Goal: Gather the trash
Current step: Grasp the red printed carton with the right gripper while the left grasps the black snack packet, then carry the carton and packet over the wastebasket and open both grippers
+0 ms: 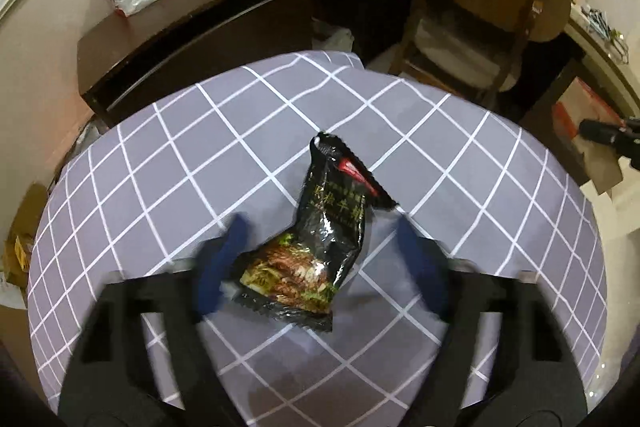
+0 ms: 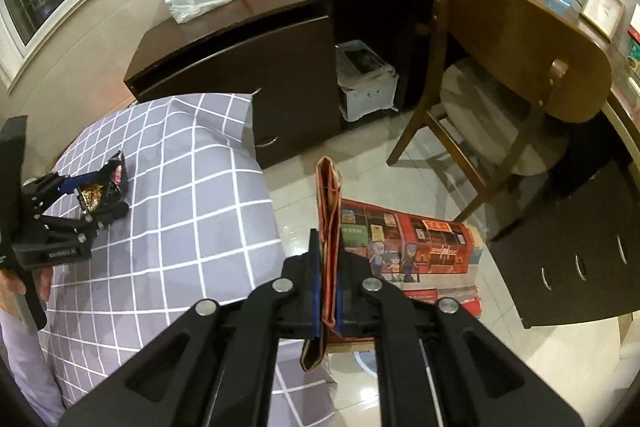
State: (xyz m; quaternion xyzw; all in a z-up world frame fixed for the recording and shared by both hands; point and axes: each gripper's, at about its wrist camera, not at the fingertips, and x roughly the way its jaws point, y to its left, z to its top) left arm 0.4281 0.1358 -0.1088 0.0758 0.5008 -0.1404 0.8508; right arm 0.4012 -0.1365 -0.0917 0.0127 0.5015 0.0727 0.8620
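Black linkage fills our foreground. Our right gripper [image 2: 328, 291] pinches the flap of the red carton [image 2: 404, 247] hanging over the floor. Left gripper [image 1: 320, 251] is spread around the black snack wrapper [image 1: 320, 239] on the checked cloth [image 1: 160, 155], at 9 o'clock of the carton. Risk: slick foil may slip as the pads close.

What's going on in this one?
A person is clearing trash with two handheld tools. The left tool is open, its blue fingers on either side of a black snack wrapper lying on the checked cloth; it has not closed yet. The right tool is shut on the flap of a red carton, held out beside the table above the tiled floor.
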